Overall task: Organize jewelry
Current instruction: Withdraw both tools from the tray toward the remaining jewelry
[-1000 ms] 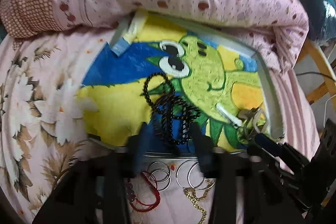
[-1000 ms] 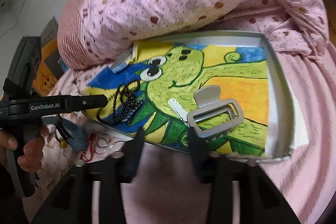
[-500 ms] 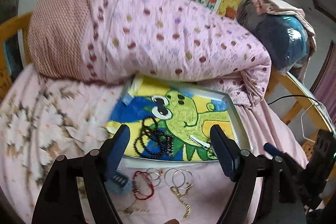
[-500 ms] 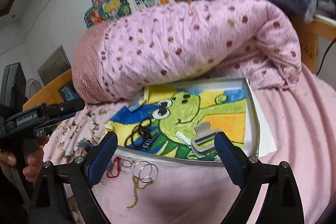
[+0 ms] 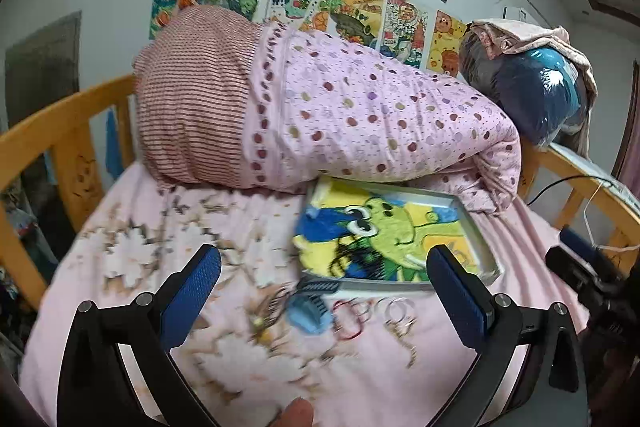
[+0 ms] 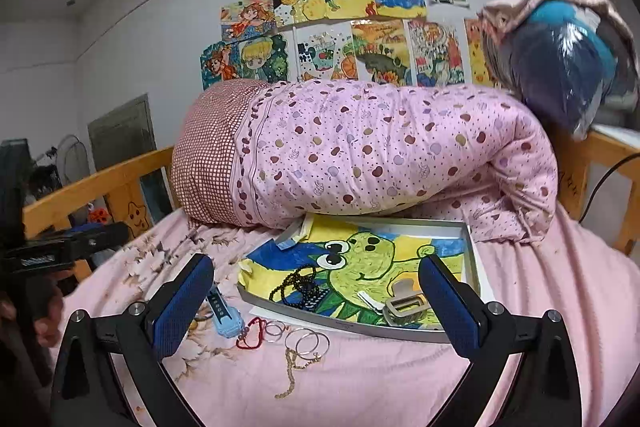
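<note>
Jaws of left gripper (image 5: 324, 297) and right gripper (image 6: 316, 303) gape empty; tray (image 6: 472, 259) edge hidden under quilt (image 6: 360, 151).

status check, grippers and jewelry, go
Left gripper and right gripper open, empty. Black beads and clip in tray; rings, gold chain on bed. Nothing blocking.

Each gripper is a black frame with silver screw heads on its arms. The left gripper (image 5: 323, 301) and right gripper (image 6: 316, 303) carry fingers (image 6: 182, 303) faced with textured blue pads. A fingertip shows at the left view's bottom edge.
</note>
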A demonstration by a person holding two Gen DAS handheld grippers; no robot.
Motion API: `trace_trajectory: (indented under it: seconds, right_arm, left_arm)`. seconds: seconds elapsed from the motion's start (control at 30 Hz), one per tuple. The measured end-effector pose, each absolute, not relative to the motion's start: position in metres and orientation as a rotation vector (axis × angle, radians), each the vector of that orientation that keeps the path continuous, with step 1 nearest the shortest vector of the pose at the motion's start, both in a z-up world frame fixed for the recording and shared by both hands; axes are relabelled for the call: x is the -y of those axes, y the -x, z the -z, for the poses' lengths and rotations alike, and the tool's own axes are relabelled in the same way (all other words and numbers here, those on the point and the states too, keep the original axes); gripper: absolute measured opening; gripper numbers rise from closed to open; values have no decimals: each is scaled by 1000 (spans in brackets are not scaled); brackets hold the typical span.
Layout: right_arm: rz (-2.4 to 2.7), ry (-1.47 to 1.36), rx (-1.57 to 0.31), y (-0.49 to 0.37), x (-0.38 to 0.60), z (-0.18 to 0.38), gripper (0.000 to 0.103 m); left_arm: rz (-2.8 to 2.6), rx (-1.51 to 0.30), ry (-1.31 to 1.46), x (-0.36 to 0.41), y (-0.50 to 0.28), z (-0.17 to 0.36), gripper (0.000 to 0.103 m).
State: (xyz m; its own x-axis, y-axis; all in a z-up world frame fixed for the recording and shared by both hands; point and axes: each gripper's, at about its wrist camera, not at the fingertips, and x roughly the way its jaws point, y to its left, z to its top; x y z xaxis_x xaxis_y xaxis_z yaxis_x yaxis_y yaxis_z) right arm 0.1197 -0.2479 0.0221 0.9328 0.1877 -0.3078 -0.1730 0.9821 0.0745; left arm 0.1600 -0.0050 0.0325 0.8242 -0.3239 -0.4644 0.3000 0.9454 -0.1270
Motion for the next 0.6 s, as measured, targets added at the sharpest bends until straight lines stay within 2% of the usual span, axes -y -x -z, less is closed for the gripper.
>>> trace_trajectory:
  seconds: [0.23,0.6]
  right_arm:
    - [-150,81,-394,-112,219,-1,103]
    - [-165,61,-581,-120,208,45,103]
  left_arm:
    - [317,-588,-29,-24,-135,-9,101]
    - [324,-747,-72,-28,-144,43,101]
